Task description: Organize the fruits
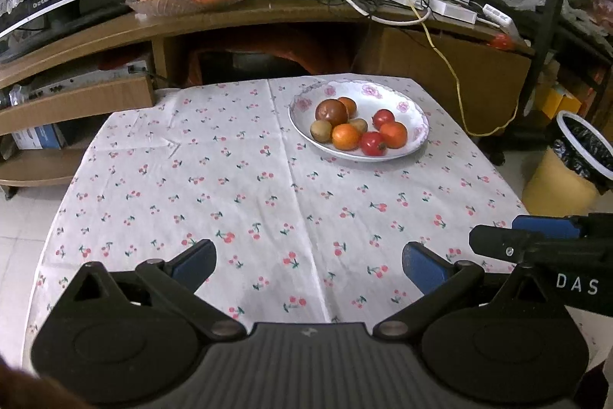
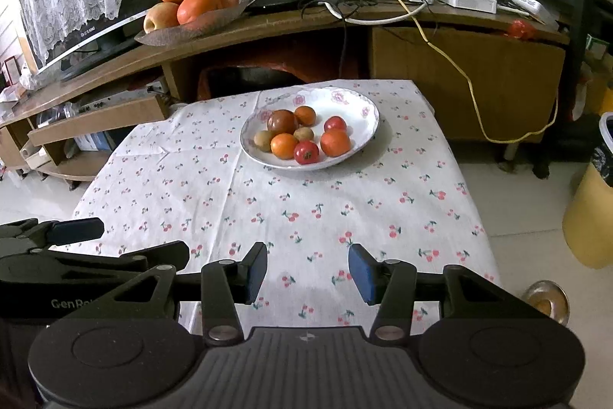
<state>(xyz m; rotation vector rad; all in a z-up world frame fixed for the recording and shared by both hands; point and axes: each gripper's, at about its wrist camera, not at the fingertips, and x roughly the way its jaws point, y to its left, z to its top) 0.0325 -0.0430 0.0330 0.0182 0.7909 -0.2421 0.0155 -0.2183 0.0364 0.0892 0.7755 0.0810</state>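
A white flowered plate [image 1: 383, 94] [image 2: 354, 108] sits on the far right part of the cherry-print tablecloth [image 1: 230, 179] [image 2: 306, 202]. It holds several small fruits: a dark brown-red one [image 1: 331, 112] [image 2: 282, 120], orange ones, red ones and brownish ones. My left gripper [image 1: 308, 263] hangs over the near edge of the cloth, wide open, with only cloth between its blue pads. My right gripper [image 2: 309, 273] is beside it on the right, open less wide and holding nothing. Both are well short of the plate.
Behind the table is a wooden TV stand [image 1: 268, 14] with a glass dish [image 1: 214, 0] [image 2: 207, 22] of oranges and an apple, a router and tangled cables. A lined yellow bin [image 1: 567, 175] stands on the floor at the right. A metal bowl [image 2: 546, 298] lies on the floor.
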